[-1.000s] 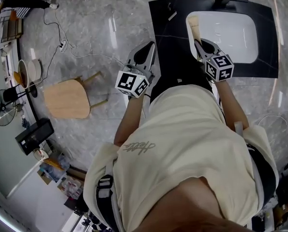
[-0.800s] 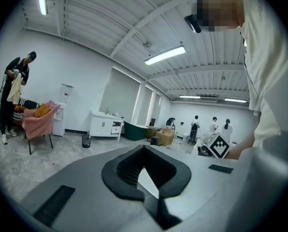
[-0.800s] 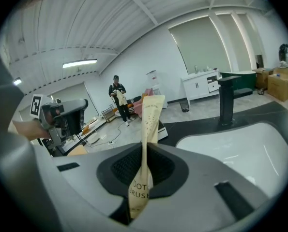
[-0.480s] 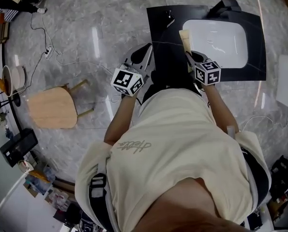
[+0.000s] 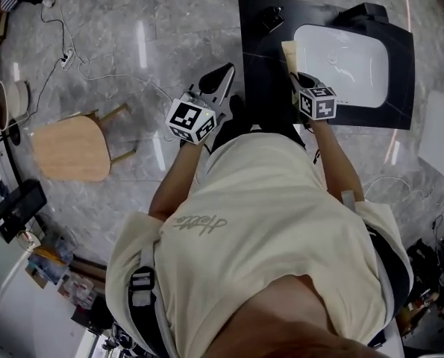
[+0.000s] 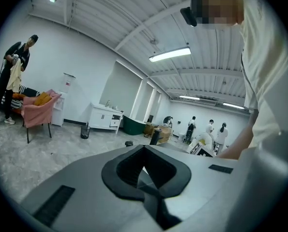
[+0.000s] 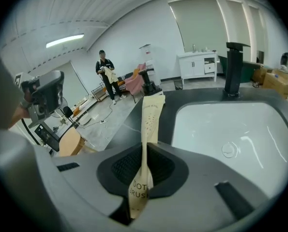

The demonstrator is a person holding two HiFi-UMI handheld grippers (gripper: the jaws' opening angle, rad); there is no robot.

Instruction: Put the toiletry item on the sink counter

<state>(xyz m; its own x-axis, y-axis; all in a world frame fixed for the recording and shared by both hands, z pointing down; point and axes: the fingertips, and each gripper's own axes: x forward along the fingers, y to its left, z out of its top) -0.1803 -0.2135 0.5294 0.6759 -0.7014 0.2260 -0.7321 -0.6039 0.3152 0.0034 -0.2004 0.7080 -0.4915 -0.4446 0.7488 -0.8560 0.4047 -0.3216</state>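
Right gripper [image 7: 143, 178] clamped on toothbrush packet [image 7: 151, 115], centre frame, over sink counter [image 5: 263, 66]. Packet's lower end is hidden in the jaws, its print cut off. Left gripper [image 6: 144, 180]: jaws together, empty.

Large open studio hall, freestanding black sink counter [image 5: 259, 58] with white basin [image 5: 345, 62] standing on marble-look floor [image 5: 169, 21], cables [image 5: 66, 54] trailing across it, strip light [image 6: 169, 54] glowing under ribbed ceiling [image 6: 110, 13], people [image 6: 223, 131] standing far off.

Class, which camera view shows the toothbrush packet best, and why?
The right gripper view: the toothbrush packet stands pinched in the right gripper, print partly readable. The head view shows only its pale end by the sink. The left gripper view misses it.
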